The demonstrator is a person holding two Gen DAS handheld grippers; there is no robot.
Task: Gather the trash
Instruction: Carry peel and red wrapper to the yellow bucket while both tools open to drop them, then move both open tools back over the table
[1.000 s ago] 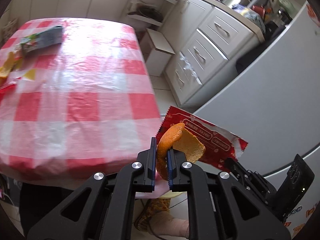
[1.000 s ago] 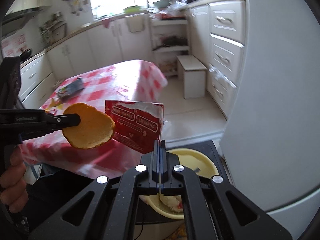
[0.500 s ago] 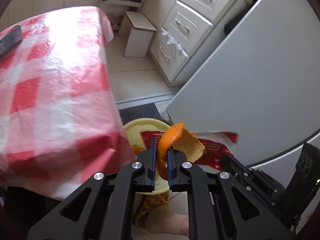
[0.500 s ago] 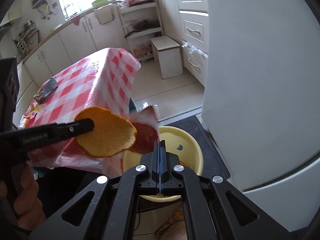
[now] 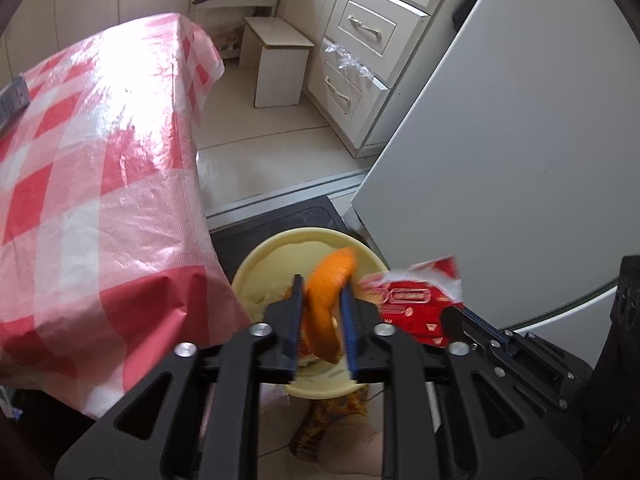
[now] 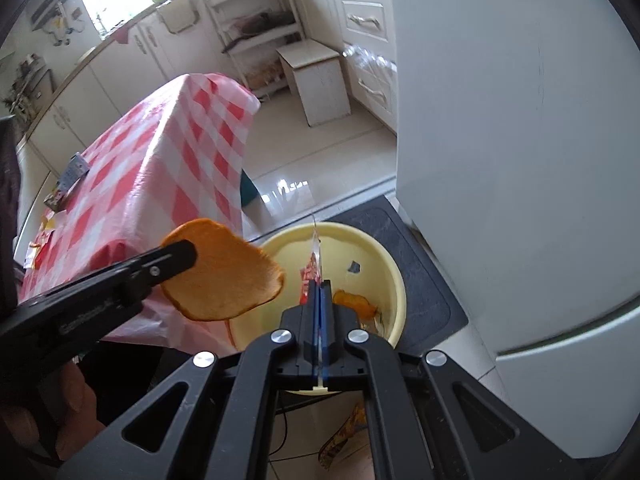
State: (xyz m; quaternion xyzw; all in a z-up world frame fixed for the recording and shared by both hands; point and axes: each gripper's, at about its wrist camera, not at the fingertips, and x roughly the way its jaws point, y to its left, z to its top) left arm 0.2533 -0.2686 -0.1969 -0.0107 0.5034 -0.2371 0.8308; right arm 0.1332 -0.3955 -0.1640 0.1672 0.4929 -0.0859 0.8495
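Observation:
My left gripper [image 5: 322, 286] hangs over a yellow bowl [image 5: 256, 266] on the floor. Its jaws stand parted with an orange peel [image 5: 326, 300] between them; the peel looks loose and blurred. The peel [image 6: 228, 276] also shows in the right wrist view, at the left gripper's finger [image 6: 176, 258]. My right gripper [image 6: 319, 286] is shut on a red wrapper [image 6: 314, 266], seen edge-on above the bowl [image 6: 390, 276]. The wrapper [image 5: 416, 300] shows to the right in the left wrist view. Another peel piece [image 6: 354, 300] lies in the bowl.
The table with the red checked cloth [image 5: 96, 184] stands to the left, with more litter at its far end [image 6: 66, 184]. A white fridge [image 5: 520, 140] stands to the right. The bowl rests on a dark mat [image 6: 424, 280]. A small stool [image 5: 278, 68] stands by the drawers.
Both grippers moved from the table's edge to above the yellow bowl. The left jaws have parted around the peel. The right gripper still clamps the wrapper.

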